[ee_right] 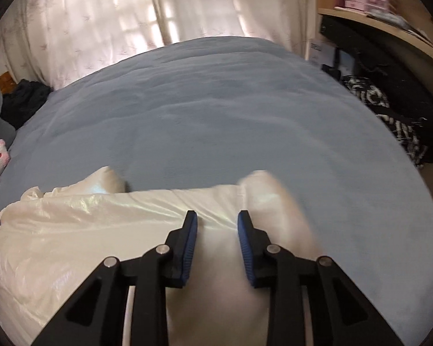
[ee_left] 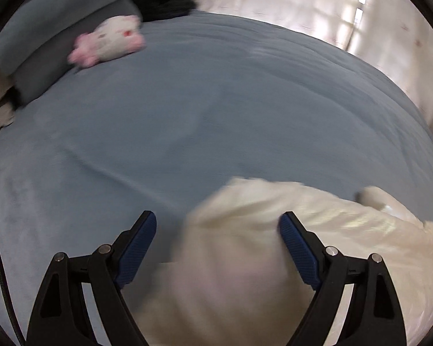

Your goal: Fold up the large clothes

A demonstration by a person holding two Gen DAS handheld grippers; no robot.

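A puffy, glossy white jacket (ee_left: pixel 346 230) lies at the near edge of a blue-grey bed cover (ee_left: pixel 187 101). My left gripper (ee_left: pixel 216 225) hovers over the jacket's left end with its jaws wide open; blurred white fabric bulges up between the blue pads, and the left pad stands apart from it. In the right wrist view the jacket (ee_right: pixel 86 225) spreads to the left. My right gripper (ee_right: pixel 217 225) is above its right part, jaws a narrow gap apart with white fabric between them and no pinch showing. A blurred white lump (ee_right: pixel 268 199) rises just right of it.
A pink and white plush toy (ee_left: pixel 109 40) leans on grey-blue pillows (ee_left: pixel 57 8) at the bed's head, next to dark clothes (ee_left: pixel 161 0). Pale curtains (ee_right: pixel 101 14) hang behind the bed. A wooden desk (ee_right: pixel 389 28) and black-and-white fabric (ee_right: pixel 389 115) stand beyond the right side.
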